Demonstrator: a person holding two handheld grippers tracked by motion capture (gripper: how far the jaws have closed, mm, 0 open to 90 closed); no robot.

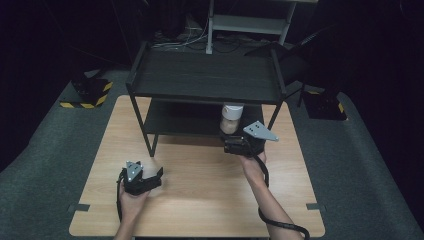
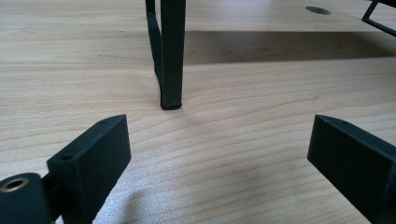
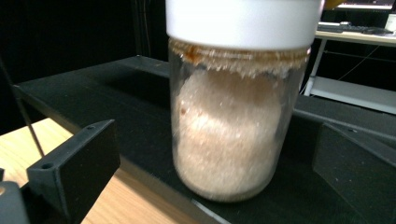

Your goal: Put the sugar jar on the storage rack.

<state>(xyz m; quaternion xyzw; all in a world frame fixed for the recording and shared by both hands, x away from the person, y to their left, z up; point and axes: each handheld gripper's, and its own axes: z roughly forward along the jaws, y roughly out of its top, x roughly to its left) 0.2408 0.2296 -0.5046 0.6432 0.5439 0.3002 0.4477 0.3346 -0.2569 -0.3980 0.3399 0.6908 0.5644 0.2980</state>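
Now right gripper [image 1: 235, 145] is sitting wide open around jar [image 3: 236, 121] on lower shelf [image 3: 116, 121], holding nothing; center jaws below lid before closing.

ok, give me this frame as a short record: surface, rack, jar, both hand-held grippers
surface: light wooden table
rack: black two-tier shelf standing on the table's far half; front left leg seen in the left gripper view
jar: clear jar with white lid, pale grainy contents, upright on the lower tier near its front edge
left hand-held gripper: open, low over the table, aimed toward the rack leg
right hand-held gripper: open, jaws either side of the jar, not closed on it
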